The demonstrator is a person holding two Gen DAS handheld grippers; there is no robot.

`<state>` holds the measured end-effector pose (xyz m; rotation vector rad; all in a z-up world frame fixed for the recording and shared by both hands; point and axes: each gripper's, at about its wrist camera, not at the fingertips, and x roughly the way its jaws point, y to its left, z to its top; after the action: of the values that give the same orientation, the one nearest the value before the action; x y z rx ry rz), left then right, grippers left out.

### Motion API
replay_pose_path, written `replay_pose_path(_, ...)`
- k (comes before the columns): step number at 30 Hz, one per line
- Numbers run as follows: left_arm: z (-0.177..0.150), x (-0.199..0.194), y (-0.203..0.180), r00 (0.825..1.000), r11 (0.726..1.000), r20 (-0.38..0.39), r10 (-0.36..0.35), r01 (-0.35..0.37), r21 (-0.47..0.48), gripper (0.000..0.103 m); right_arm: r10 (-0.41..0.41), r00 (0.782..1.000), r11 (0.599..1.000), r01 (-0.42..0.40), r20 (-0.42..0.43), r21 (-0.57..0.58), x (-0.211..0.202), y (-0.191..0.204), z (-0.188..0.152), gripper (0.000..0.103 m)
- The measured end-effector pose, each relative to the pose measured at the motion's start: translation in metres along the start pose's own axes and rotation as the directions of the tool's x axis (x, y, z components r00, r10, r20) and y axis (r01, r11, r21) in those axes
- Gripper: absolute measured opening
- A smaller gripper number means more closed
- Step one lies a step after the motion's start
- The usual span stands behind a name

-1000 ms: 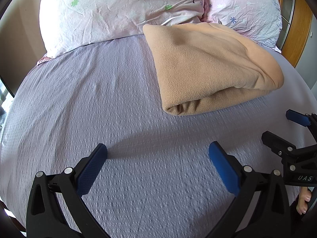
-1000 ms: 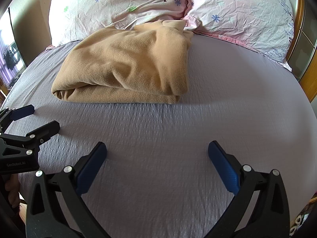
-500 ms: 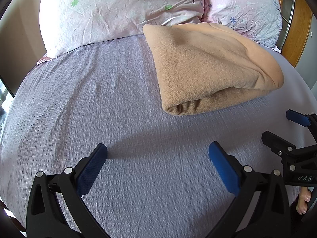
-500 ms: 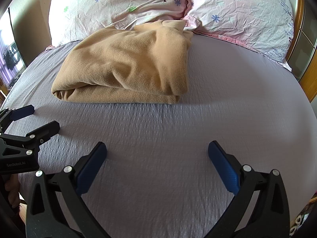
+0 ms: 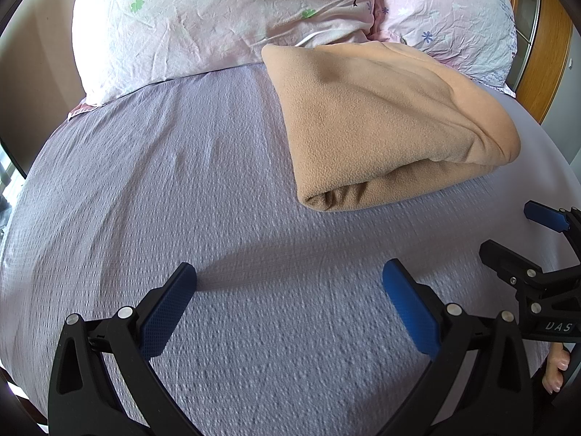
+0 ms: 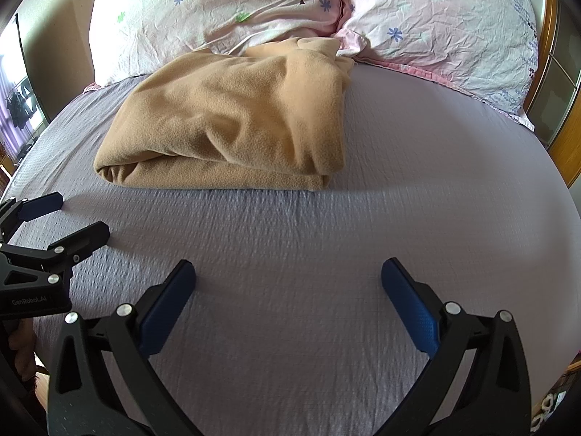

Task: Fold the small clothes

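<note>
A tan fleece garment (image 5: 381, 123) lies folded in a thick bundle on the lilac bed sheet (image 5: 181, 181), its far end against the pillows; it also shows in the right wrist view (image 6: 236, 123). My left gripper (image 5: 289, 290) is open and empty, low over the sheet, short of the bundle and to its left. My right gripper (image 6: 288, 287) is open and empty, low over the sheet in front of the bundle. Each gripper shows in the other's view: the right one (image 5: 523, 239) at the right edge, the left one (image 6: 61, 218) at the left edge.
Two pink floral pillows (image 5: 218, 18) (image 6: 435, 25) lie across the head of the bed. A wooden headboard and cabinet edge (image 5: 541, 47) stand at the far right. The sheet (image 6: 435, 181) stretches bare to the right of the bundle.
</note>
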<state>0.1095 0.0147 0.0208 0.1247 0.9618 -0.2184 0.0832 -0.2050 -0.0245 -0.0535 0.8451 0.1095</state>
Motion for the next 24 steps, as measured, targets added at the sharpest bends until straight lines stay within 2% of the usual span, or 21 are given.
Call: replay_pose_path(24,0.0009,0.0018,0.0005,1.000,1.000,-0.006,-0.001,0.001,-0.001,0.102,-0.001,1.000,1.000,0.001,0.002,0.002,0.0000,-0.0002,0.0001,0.101)
